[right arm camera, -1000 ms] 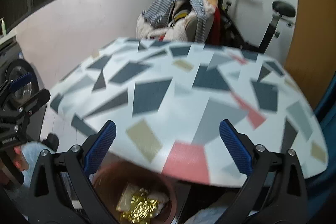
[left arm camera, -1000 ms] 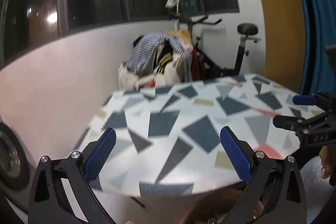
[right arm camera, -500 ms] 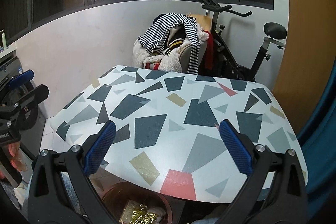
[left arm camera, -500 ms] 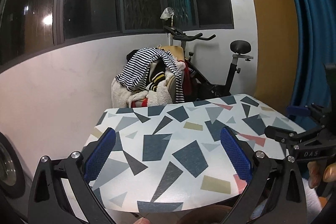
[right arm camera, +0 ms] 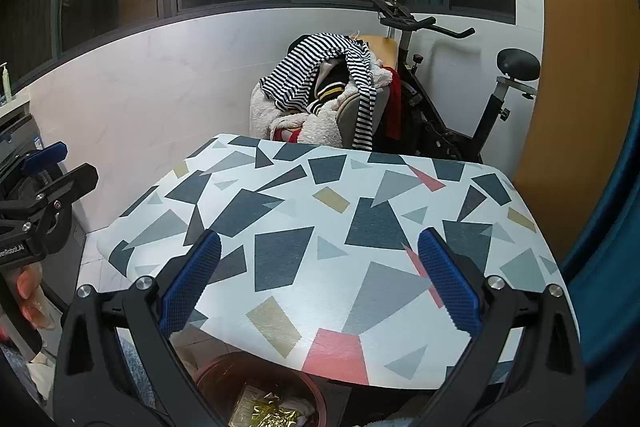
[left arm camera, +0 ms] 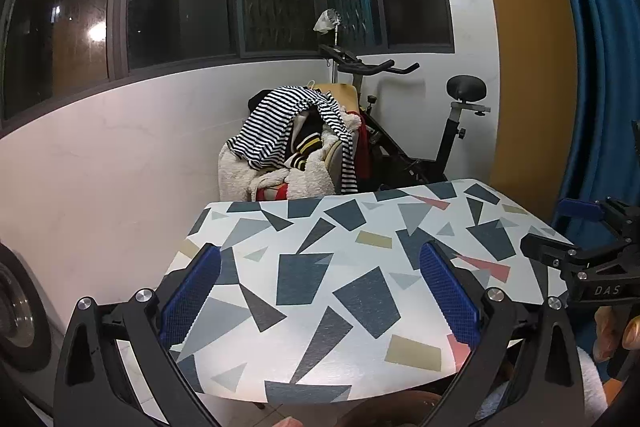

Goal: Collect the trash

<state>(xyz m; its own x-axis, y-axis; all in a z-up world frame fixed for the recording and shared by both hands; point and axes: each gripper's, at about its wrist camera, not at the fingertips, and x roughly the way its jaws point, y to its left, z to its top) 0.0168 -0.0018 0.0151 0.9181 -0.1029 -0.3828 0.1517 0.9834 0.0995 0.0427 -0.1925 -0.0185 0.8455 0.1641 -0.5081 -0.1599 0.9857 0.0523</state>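
A brown round bin (right arm camera: 256, 387) stands under the near edge of the patterned table (right arm camera: 320, 267); gold foil wrappers (right arm camera: 272, 417) and pale scraps lie inside it. Only the bin's rim (left arm camera: 384, 407) shows at the bottom of the left wrist view. My left gripper (left arm camera: 320, 291) is open over the table's near side, with nothing between its blue pads. My right gripper (right arm camera: 320, 279) is open too, empty, above the table's front edge and the bin. Each gripper shows in the other's view: the right gripper (left arm camera: 560, 231) at the right edge, the left gripper (right arm camera: 60, 167) at the left edge.
Behind the table a chair piled with clothes, topped by a striped shirt (left arm camera: 288, 123), stands beside an exercise bike (left arm camera: 420, 131). A white wall and dark windows lie beyond. A blue curtain (left arm camera: 600, 67) hangs at right. A washing machine door (left arm camera: 16, 311) is at far left.
Both grippers have risen and tilted up from the table's front edge, so the room and the whole tabletop come into view. The jaws stay open and empty.
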